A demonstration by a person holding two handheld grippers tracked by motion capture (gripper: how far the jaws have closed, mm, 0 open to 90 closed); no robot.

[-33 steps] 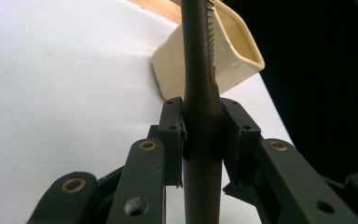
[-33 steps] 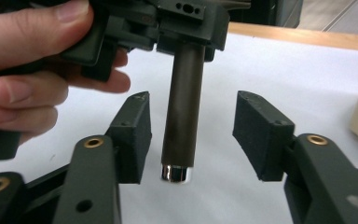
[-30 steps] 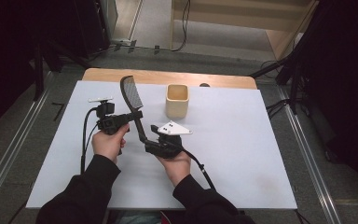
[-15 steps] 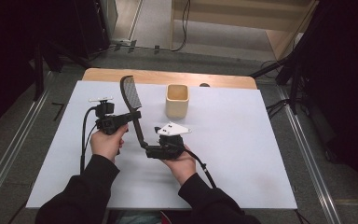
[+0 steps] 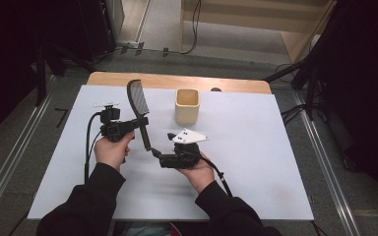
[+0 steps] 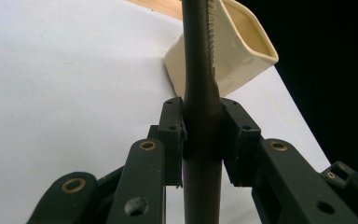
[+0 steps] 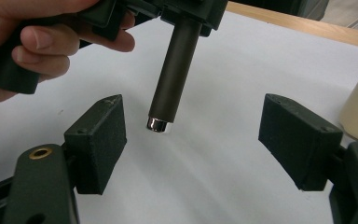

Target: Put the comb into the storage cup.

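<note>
Left gripper (image 5: 140, 123), in the left hand (image 5: 112, 150) at the near left of the white table (image 5: 256, 162): jaws clamped tight on the shaft of a long dark brown slotted spatula with a round handle (image 5: 139, 112). In the left gripper view, both black pads (image 6: 171, 135) pressed flat against the dark shaft (image 6: 201, 93) from either side. Spatula tilted, perforated blade up and toward the far side, handle end pointing down and toward the near right.

Right gripper (image 5: 161, 156), in the right hand (image 5: 197, 169) just right of the left one: jaws spread wide, just opened further, gripping nothing. In the right gripper view, the spatula's handle end with its shiny metal cap (image 7: 159, 124) hanging between the two pads (image 7: 100, 140), nearer the left pad, touching neither. Grey three-cornered plate (image 5: 189, 136) on top of this gripper.

Farther out: cream square-mouthed ceramic cup (image 5: 187, 105), upright on the table, beyond the right gripper and right of the spatula blade, well apart from both grippers. Behind the white sheet, a wooden edge (image 5: 177, 81).

No brand, label or readable writing visible on any item.
</note>
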